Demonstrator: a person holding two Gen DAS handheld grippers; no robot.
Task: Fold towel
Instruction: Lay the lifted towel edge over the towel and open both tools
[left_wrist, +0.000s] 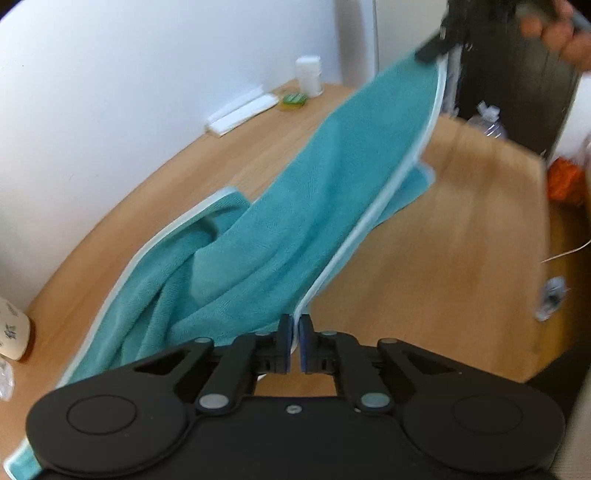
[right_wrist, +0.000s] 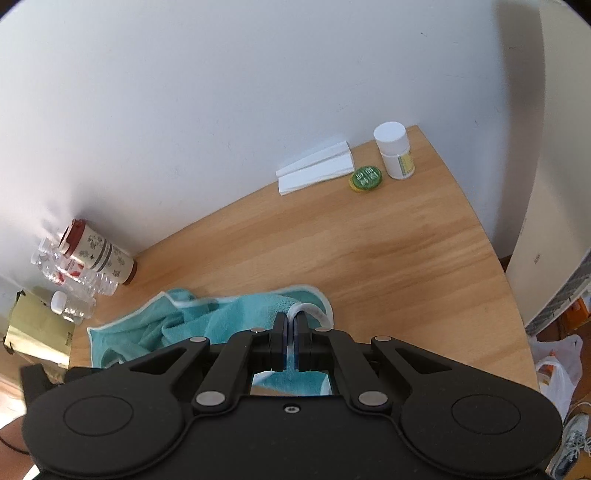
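Observation:
A teal towel (left_wrist: 295, 206) with a pale trim hangs stretched above the wooden table (left_wrist: 443, 236). My left gripper (left_wrist: 295, 332) is shut on its trimmed edge at the near end. At the far end, top right of the left wrist view, my right gripper (left_wrist: 430, 51) pinches the other corner, held by a person's hand (left_wrist: 557, 29). The rest of the towel sags in folds onto the table at left. In the right wrist view my right gripper (right_wrist: 291, 325) is shut on the white trim, with the towel (right_wrist: 207, 321) bunched below it.
By the wall stand a white pill bottle (right_wrist: 395, 149), a green round tin (right_wrist: 365, 179) and white folded card (right_wrist: 317, 166). A patterned tumbler (right_wrist: 98, 254) and clear plastic bottles (right_wrist: 74, 280) lie at the table's left end. A white plastic bag (right_wrist: 557, 365) sits on the floor at right.

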